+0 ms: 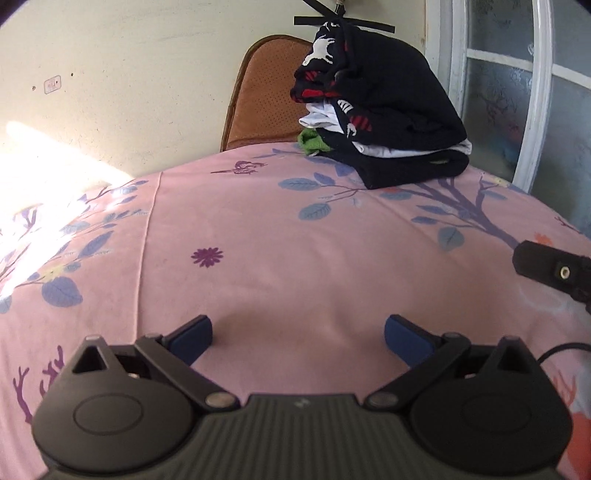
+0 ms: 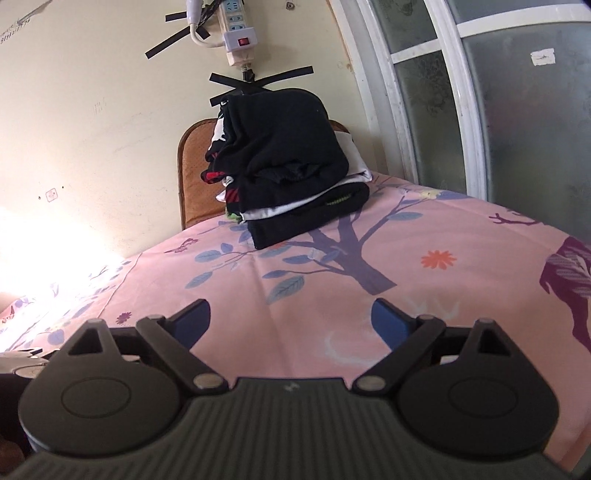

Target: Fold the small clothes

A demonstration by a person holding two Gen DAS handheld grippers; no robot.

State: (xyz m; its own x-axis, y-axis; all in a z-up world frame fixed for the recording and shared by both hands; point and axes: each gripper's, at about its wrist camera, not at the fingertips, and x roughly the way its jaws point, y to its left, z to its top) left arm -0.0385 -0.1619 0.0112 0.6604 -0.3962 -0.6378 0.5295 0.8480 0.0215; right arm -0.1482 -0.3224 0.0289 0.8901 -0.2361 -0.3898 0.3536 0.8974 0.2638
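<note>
Clothes [image 1: 384,110] are sitting stacked at the bed's [image 1: 295,240] far edge, ahead and rightward of the left hand-held gripper [image 1: 298,338], nearly straight ahead of the right hand-held gripper [image 2: 291,325], seemingly nearer. Both are hovering released, grasping nothing.

Pink floral bedsheet [image 1: 295,258], black, red, white clothes stack [image 1: 388,110], brown chair [image 1: 266,92]

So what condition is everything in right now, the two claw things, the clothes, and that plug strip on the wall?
left gripper: open, empty, over the bedsheet.
right gripper: open, empty.
pile of clothes: folded, stacked at the bed's far end.
bedsheet: spread flat, lightly creased.
power strip: taped to the wall; whether its red switch is on, cannot tell.
</note>
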